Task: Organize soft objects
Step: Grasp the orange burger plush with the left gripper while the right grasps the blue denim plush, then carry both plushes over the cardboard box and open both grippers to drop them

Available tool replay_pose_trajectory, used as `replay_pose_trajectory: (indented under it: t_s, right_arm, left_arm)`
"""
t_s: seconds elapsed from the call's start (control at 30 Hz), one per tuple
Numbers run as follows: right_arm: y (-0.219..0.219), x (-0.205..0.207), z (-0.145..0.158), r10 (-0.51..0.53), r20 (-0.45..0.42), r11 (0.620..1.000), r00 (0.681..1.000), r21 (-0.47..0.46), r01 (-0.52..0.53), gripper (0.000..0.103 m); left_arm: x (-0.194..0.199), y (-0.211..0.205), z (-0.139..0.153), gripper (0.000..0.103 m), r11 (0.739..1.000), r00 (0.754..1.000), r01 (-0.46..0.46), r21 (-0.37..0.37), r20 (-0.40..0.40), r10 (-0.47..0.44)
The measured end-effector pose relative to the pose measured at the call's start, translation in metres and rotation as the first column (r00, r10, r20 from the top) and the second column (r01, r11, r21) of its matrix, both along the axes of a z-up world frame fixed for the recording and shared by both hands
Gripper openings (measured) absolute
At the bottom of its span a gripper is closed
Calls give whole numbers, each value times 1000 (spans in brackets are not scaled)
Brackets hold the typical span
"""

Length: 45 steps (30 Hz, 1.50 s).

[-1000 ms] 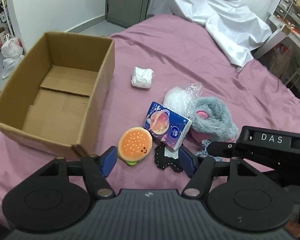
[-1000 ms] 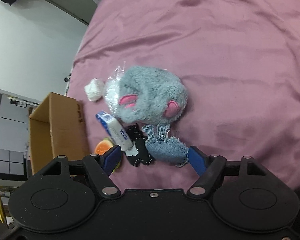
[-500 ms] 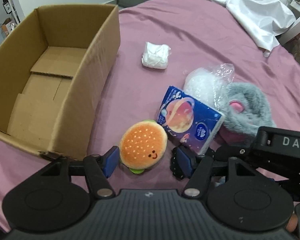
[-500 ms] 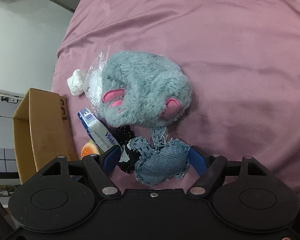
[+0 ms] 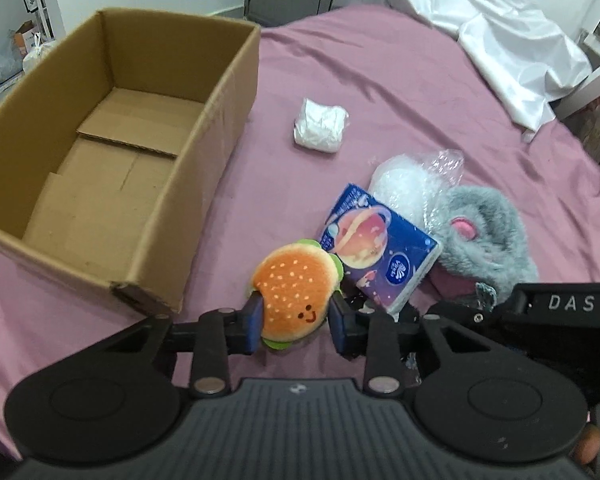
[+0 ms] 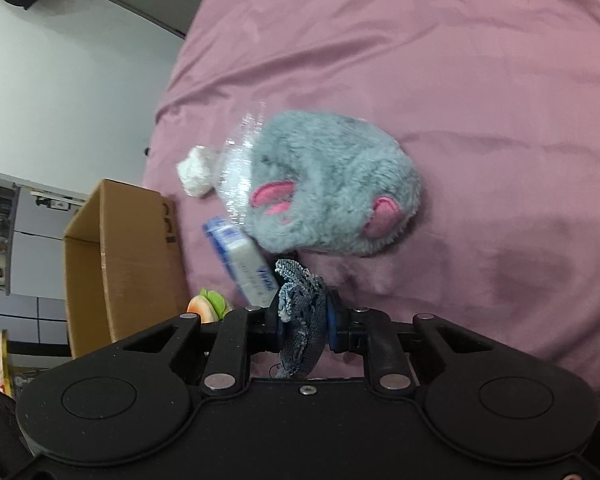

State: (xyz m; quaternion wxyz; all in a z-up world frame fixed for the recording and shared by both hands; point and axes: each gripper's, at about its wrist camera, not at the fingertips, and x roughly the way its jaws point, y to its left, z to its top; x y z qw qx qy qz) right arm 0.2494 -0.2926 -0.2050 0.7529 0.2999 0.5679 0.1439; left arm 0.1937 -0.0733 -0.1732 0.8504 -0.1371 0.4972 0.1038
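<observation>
A bed point(image 5: 400, 80) under a pink sheet carries everything. An open cardboard box point(image 5: 220, 152) sits on its left part. A white wad point(image 5: 319, 130) lies alone near the middle. Closer in, a clear bag point(image 5: 414, 184), a blue tissue pack point(image 5: 376, 250) and a grey plush slipper point(image 5: 488, 240) crowd together, touching. A white cloth point(image 5: 500, 32) lies at the far edge.

On the bed point(image 5: 400, 80), the cardboard box point(image 5: 112, 168) sits by the left edge. Right of it lies the wrapped bundle point(image 5: 320, 124), with the plastic bag point(image 5: 412, 184) nearer, touching the tissue pack point(image 5: 376, 248) and the plush slipper point(image 5: 484, 240) at its right.
</observation>
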Motion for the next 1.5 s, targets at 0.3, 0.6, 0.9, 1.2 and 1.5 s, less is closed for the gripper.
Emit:
replay_pose_trajectory:
  t_s: [0.3, 0.6, 0.9, 1.2, 1.5]
  right_arm:
    - [-7, -10, 25, -4, 130, 997, 991, 71, -6, 19]
    - [-1, -20, 49, 41, 268, 995, 963, 77, -64, 19]
    - [26, -27, 76, 117, 449, 991, 886, 6, -134, 19]
    - [47, -27, 91, 152, 543, 986, 826, -20, -168, 19]
    - [85, -22, 103, 205, 599, 971, 774, -28, -236, 19]
  left_arm:
    - [-23, 1, 35, 32, 1000, 996, -11, -18, 83, 12]
    - [-42, 13, 69, 32, 999, 983, -36, -33, 177, 41]
    - [-57, 33, 96, 32, 997, 968, -73, -33, 240, 79]
    - [-69, 64, 112, 32, 991, 949, -124, -46, 287, 132]
    - [-74, 93, 121, 32, 988, 939, -149, -41, 308, 154]
